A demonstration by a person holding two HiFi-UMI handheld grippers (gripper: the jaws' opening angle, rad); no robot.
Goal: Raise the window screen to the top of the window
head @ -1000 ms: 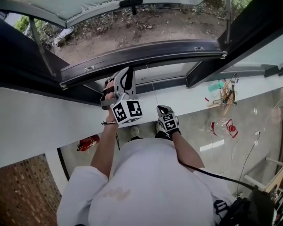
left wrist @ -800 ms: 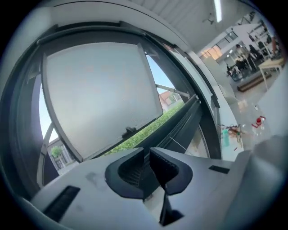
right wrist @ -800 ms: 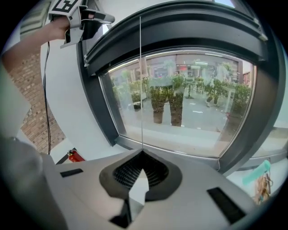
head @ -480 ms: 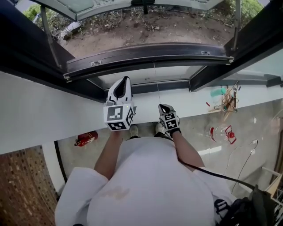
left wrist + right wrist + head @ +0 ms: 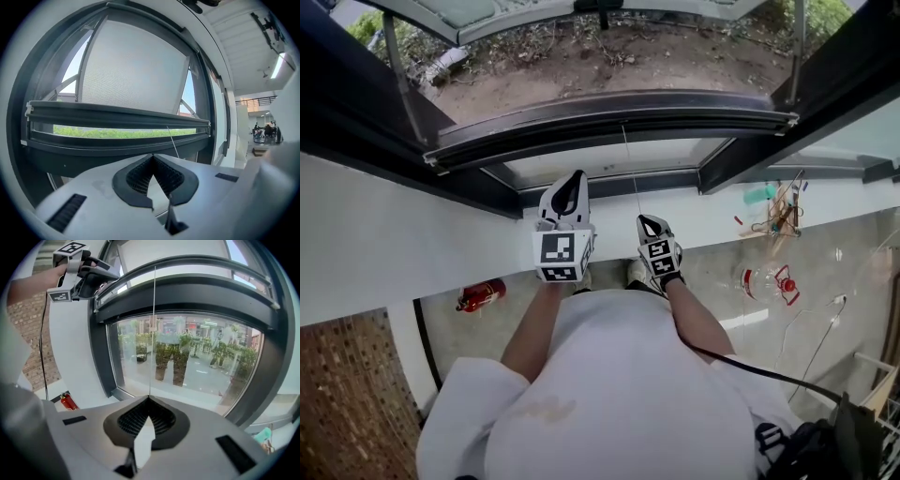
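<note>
My left hand-held gripper [image 5: 152,161] has its jaws pressed together, with nothing between them. My right hand-held gripper [image 5: 149,399] is closed on the thin pull cord [image 5: 154,329]. The cord goes up to the bottom bar [image 5: 609,120] of the window screen [image 5: 136,70], which hangs low in the window.

Window screen [image 5: 136,75]: grey mesh covering most of the opening, upper centre of the left gripper view. Its dark bottom bar [image 5: 609,117] runs across the upper head view, roughly level, with a narrow open gap beneath. Thin pull cord [image 5: 154,324] hangs straight down from the bar, taut.
</note>
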